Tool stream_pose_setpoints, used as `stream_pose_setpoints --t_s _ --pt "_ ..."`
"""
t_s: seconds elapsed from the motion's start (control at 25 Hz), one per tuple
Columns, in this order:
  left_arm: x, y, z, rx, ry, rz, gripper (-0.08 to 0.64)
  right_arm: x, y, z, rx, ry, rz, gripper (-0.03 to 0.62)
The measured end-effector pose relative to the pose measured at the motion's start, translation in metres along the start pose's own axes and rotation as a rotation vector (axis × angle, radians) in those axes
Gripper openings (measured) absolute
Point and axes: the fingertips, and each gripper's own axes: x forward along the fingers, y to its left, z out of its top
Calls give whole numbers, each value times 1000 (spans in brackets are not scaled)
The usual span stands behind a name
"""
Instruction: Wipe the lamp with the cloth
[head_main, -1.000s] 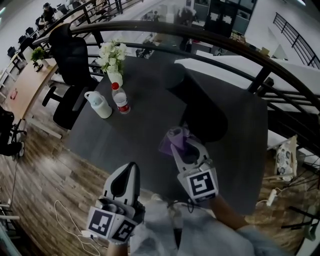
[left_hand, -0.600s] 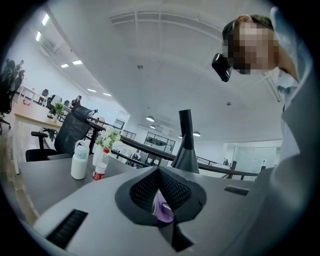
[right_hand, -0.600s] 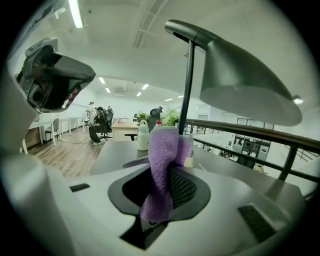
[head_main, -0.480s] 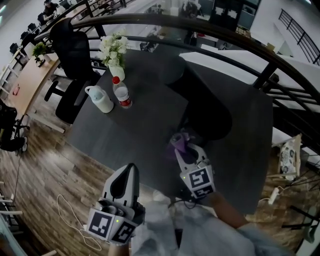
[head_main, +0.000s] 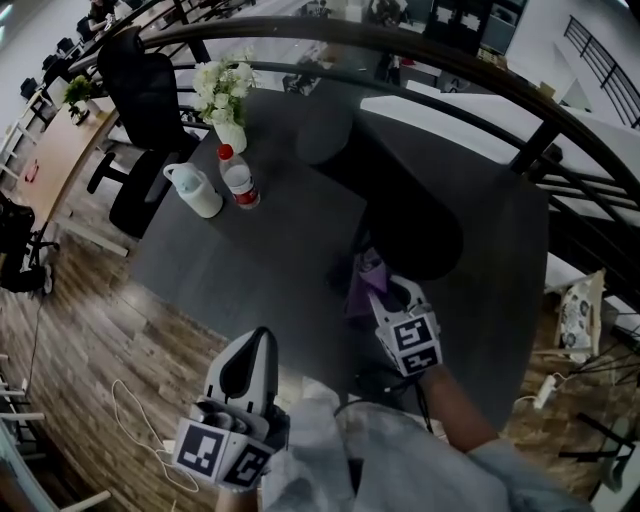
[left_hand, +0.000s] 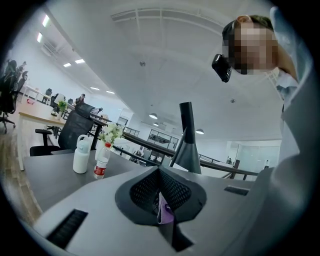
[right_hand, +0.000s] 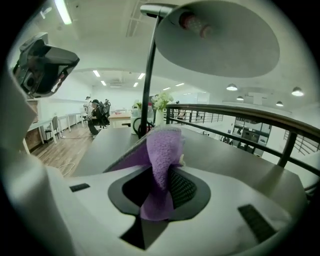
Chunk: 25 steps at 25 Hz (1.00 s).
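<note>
Left claw (head_main: 264, 338) at 7 o'clock, jaws together, pointing to 12. Right claw (head_main: 377, 283) at 5 o'clock, clamped on cloth (right_hand: 162, 150).

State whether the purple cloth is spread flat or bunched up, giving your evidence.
Bunched up: the cloth stands as a crumpled wad pinched between the right gripper's jaws.
</note>
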Motion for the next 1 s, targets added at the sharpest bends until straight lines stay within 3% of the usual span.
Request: stream_pose_setpoints --t_s 0.24,0.52,0.84,1.0 --pt "-2 0 -6 -8 8 43 0 28 -5 -30 -89 91 70 89" --pt "-8 5 -14 -10 15 103 0 65 -5 -37 -243 140 130 89" --pt "-13 5 -22 -27 18 136 0 88 -47 -42 -287 179 5 89" --pt "-12 5 -25 -22 25 133 0 86 -72 -46 -245 211 -61 89"
